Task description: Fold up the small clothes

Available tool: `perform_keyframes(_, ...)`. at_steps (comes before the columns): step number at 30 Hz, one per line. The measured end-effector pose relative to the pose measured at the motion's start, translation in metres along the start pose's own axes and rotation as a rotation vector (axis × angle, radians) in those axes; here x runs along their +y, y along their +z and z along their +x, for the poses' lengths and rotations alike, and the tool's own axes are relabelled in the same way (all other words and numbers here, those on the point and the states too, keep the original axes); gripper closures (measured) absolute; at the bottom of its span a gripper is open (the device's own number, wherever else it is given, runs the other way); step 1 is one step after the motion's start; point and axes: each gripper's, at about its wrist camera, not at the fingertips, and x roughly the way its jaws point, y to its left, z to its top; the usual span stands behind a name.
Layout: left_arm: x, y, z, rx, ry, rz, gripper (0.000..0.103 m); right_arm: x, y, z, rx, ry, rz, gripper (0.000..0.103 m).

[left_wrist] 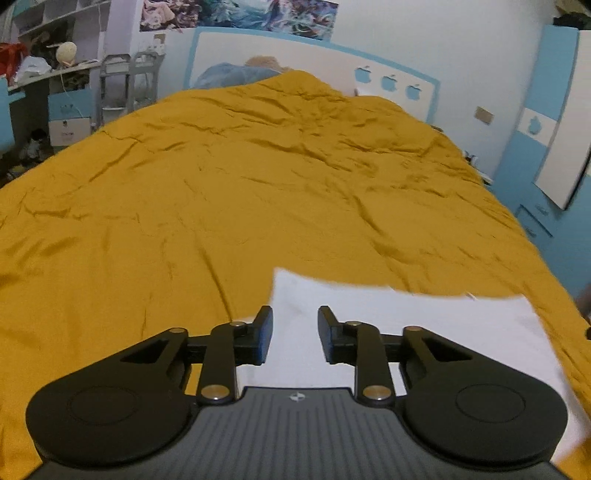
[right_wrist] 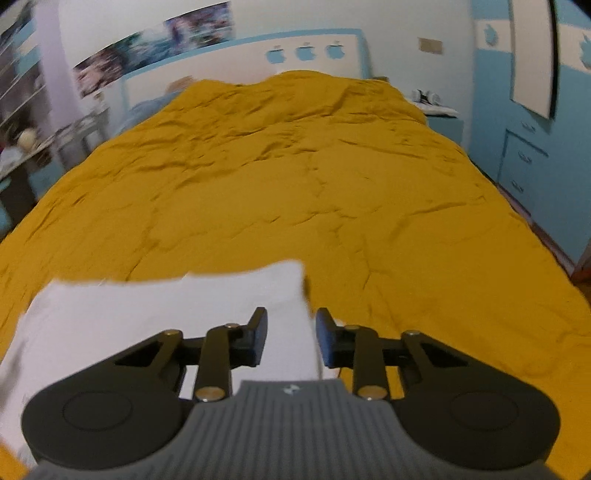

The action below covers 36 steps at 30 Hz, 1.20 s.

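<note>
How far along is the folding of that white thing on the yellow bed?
Early or midway, by the look of it. The white garment lies spread fairly flat on the mustard bedspread; whether a fold has been made I cannot tell. In hand: nothing. The left gripper and right gripper are both open, poised over its opposite side edges. Left: gripping those edges and folding; no finished pile shows.

A wrinkled mustard-yellow bedspread [left_wrist: 258,166] is covering the whole bed. At its far end a white headboard [left_wrist: 314,62] with a blue border is showing three blue apple shapes [left_wrist: 388,82]. Posters [left_wrist: 240,14] are hanging above it. Left: cluttered shelves [left_wrist: 55,55] and a grey step stool [left_wrist: 129,81] (contents blurred). Right: a blue-and-white wardrobe [right_wrist: 532,74] is standing beside a small bedside table [right_wrist: 443,118].
</note>
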Motion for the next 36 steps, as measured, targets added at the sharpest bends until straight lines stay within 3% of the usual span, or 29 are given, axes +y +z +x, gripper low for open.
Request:
perform_keyframes(4,-0.01,-0.031,-0.03,0.016,-0.02,0.022,0.076,0.02,-0.037,-0.048,0.013,0.038,-0.076,0.082)
perform_keyframes(8,-0.011,-0.068,-0.038,0.054,-0.012,0.03,0.081,0.031,-0.087,-0.071,0.061,0.014,-0.148,0.082)
perform_keyframes(12,-0.003,-0.1,-0.033,0.107,0.001,0.015,0.081,0.024,-0.131,-0.073,0.102,-0.068,-0.148,0.083)
perform_keyframes(15,0.0,-0.119,-0.018,0.18,0.056,0.015,0.087,0.009,-0.151,-0.067,0.13,-0.103,-0.079,0.093)
perform_keyframes(21,0.015,-0.134,0.0,0.197,0.07,-0.029,0.094,0.002,-0.178,-0.05,0.151,-0.124,-0.047,0.095)
perform_keyframes(27,0.009,-0.13,-0.01,0.195,0.095,-0.031,0.094,-0.002,-0.168,-0.046,0.182,-0.108,-0.028,0.095)
perform_keyframes(32,-0.006,-0.122,-0.043,0.125,0.075,0.007,0.083,-0.005,-0.142,-0.07,0.205,-0.059,-0.037,0.093)
perform_keyframes(36,-0.023,-0.104,-0.057,0.085,0.059,0.027,0.076,-0.011,-0.116,-0.104,0.2,-0.012,-0.037,0.073)
